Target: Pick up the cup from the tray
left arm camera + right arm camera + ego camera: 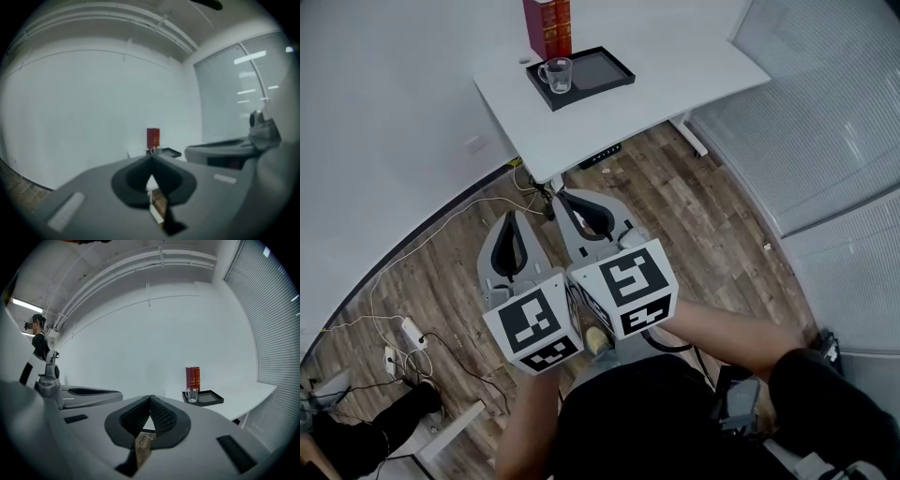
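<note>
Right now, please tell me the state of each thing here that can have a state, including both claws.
cup: upright, looks empty, in the tray, not held.
tray: flat on the table, cup at one end.
red books: upright behind the tray.
left claw: shut, empty, short of the table.
right claw: shut, empty, short of the table.

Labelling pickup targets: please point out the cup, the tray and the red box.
cup [560, 75], head view, on its clear glass wall.
tray [598, 70], head view, on its bare dark floor.
red box [546, 28], head view, on its front face.
</note>
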A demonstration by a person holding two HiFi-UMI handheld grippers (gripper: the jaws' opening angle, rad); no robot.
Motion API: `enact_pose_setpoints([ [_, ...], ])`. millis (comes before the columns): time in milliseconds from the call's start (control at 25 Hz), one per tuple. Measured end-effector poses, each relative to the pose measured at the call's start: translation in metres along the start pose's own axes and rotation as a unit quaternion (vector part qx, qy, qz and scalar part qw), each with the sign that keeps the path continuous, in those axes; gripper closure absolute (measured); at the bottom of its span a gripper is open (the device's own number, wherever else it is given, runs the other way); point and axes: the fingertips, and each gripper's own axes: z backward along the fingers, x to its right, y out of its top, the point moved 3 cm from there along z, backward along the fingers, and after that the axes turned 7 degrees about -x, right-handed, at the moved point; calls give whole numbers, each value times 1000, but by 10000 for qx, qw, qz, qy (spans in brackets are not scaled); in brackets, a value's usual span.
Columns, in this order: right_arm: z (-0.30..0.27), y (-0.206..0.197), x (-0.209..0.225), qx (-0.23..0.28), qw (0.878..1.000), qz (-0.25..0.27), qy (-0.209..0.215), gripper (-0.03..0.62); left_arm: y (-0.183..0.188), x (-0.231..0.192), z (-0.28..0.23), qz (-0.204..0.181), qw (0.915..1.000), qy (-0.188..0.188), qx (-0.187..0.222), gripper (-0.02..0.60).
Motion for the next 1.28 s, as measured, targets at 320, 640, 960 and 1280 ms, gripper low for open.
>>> enact_pose_setpoints([
  [320,-12,2,37,-9,10000,-82,-3,583,7,21,-32,-28,10000,-7,-63,578],
  [640,-46,17,84,38,9999,-27,116,583,28,38,-86,-98,9999,35,-30,578],
  [960,-75,35,132,164,9995,-30,274,583,52,58,-135,-184,9997,127,-25,578],
  [1280,-91,46,169,216,9989,-73,401,583,71,77,-168,-271,9995,189,25,578],
])
